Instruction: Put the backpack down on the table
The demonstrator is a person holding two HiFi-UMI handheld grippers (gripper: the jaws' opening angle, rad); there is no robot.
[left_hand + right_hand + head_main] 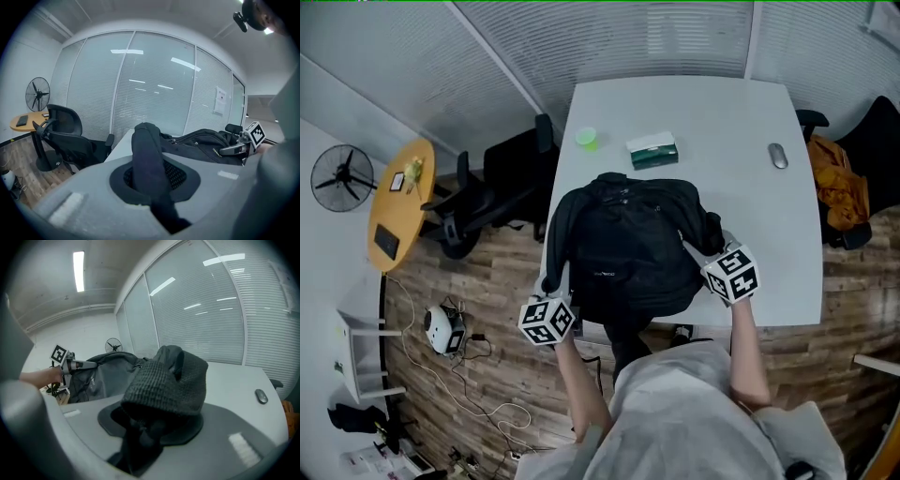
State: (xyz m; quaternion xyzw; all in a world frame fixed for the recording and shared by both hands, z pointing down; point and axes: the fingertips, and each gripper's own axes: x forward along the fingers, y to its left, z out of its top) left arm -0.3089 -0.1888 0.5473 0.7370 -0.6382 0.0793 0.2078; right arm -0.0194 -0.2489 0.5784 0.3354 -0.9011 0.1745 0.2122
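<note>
Now the white table [741, 122] seems to bear the black backpack [628, 248], slumped at its near edge. It looks soft, floppy and fairly heavy, so the straps are the best hold. The left gripper [157, 199] pinches the thin strap [146, 154], jaws narrow. The right gripper [138, 437] clamps the padded strap [168, 380], jaws slightly wider.

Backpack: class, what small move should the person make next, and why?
Probably open both grippers and let go. The backpack seems to lie on the table already, while the left gripper and right gripper each clamp a shoulder strap.
</note>
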